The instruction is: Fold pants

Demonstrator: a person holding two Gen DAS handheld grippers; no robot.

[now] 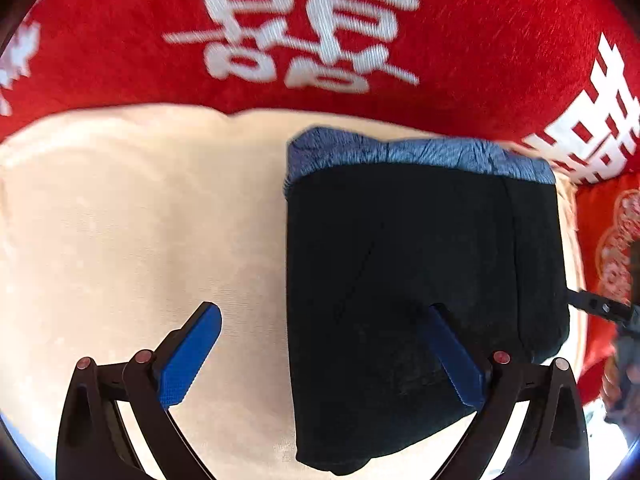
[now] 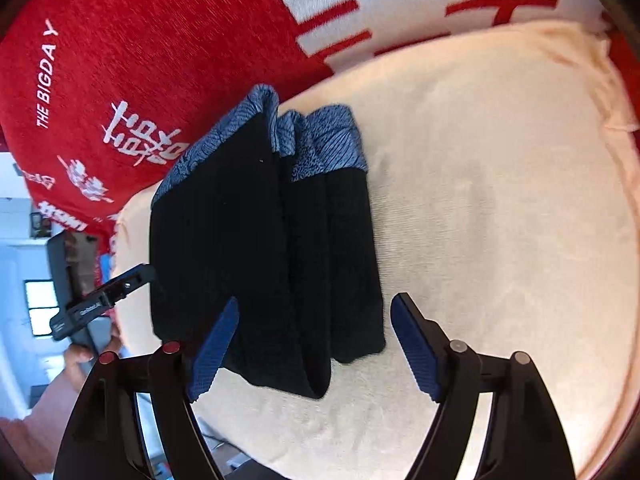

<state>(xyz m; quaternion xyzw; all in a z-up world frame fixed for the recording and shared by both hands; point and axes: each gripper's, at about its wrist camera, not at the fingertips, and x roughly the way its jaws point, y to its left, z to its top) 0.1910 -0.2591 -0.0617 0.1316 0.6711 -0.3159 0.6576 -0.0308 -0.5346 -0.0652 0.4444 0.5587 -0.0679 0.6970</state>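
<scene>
While my left gripper (image 1: 324, 354) hangs over the work, its blue pads stand wide apart with nothing pinched between them: one pad over the cream cloth (image 1: 132, 220), the other over the pants (image 1: 416, 280). The pants lie folded into a dark block on that cloth, their blue patterned band (image 1: 400, 152) at the far end, toward the red blanket (image 1: 460, 60) with white characters.

My right gripper (image 2: 314, 344) is spread wide too, empty; the near end of the pants (image 2: 260, 260) lies below the gap between its pads, untouched by them as far as I can tell. From this side the folded layers show as stacked dark strips with the band (image 2: 320, 140) bunched at the far end. Beside the pants, at the cloth's edge, I see my left gripper (image 2: 100, 300) and the hand (image 2: 80, 356) holding it.
</scene>
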